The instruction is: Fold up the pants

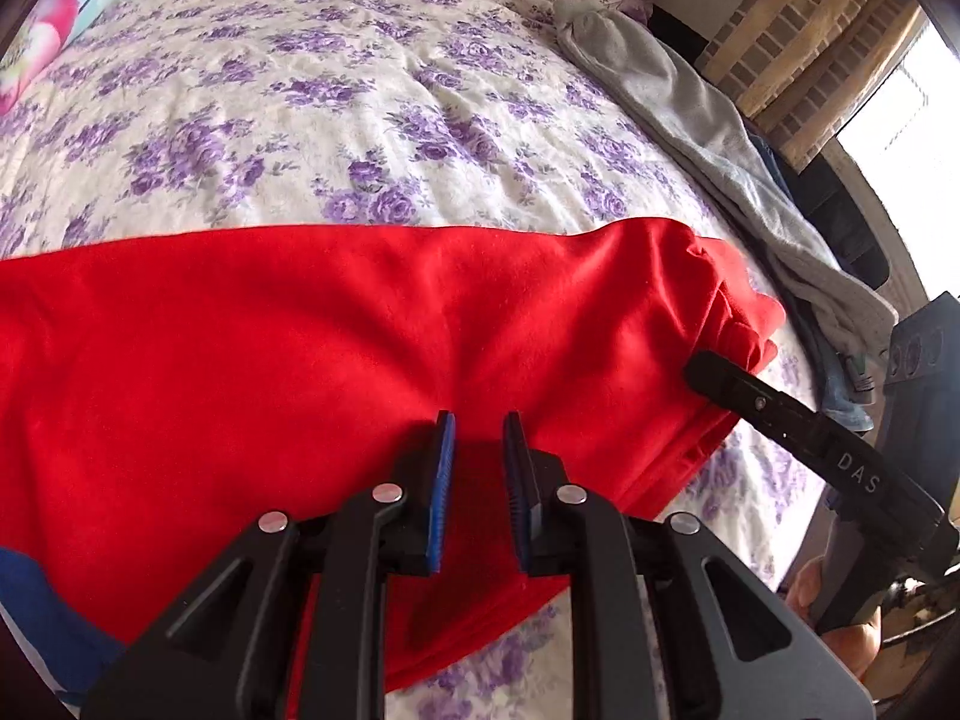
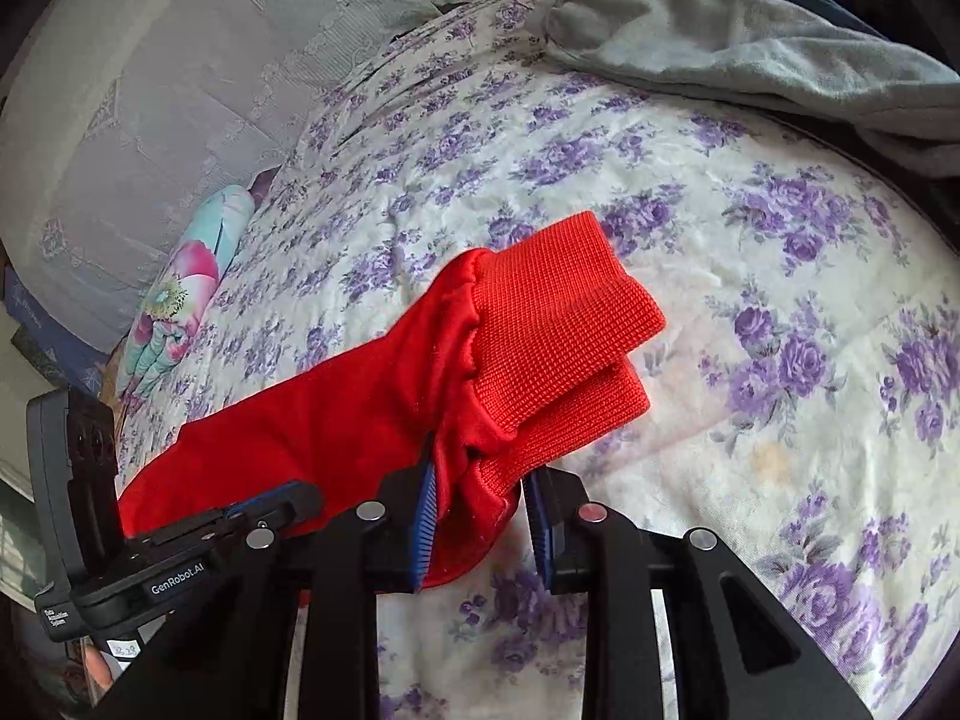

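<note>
Floral bedspread (image 1: 336, 120) under red pants (image 1: 300, 324)

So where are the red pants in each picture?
Left wrist view: the red pants stretch across the middle from the left edge, their bunched end at the right, where the right tongs meet them.
Right wrist view: the red pants run from lower left up to the centre and end in ribbed cuffs.
Shared landmark: the grey garment at the far edge of the purple-flowered bedspread.

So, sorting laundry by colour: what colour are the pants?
Red pants, plainest in the left wrist view.
</note>
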Demonstrator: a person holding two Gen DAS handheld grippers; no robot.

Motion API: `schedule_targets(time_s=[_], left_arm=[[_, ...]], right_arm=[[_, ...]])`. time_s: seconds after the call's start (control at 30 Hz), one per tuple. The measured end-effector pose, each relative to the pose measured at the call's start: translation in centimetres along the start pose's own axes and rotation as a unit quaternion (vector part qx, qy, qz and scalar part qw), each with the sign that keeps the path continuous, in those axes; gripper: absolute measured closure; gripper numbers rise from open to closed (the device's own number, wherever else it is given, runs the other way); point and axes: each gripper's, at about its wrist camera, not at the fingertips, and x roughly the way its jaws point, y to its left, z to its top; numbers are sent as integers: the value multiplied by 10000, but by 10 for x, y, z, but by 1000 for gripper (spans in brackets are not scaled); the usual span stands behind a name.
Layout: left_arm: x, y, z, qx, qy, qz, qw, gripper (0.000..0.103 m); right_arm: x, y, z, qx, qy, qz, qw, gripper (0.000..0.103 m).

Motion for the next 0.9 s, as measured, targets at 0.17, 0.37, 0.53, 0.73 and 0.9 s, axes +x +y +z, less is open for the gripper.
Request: schedule_targets(time_s=[0.17,0.37,0.53,0.73,0.9], left_arm=[[-90,77,-27,-515,-766,56,9957,87],[-195,222,-73,-1788,-1402,1060,9681,86],[-209,273,-96,-2231,-1256,1068,9607,86],[-199,279,-100,-2122,-1227,1022,9641,85],[-198,286,-106,-2125,-1298,813,9651,85]], right_arm=[[-27,55,15,-750,-400,-98,9963,77],[-23,164,10,-2134,-333,265,9760,77],[22,262,-35,-3567,150,295,9336,81],[93,307,-108,-4581,1116,27,8819,75],[94,312,-119,-4455,1792,340,8765,37]])
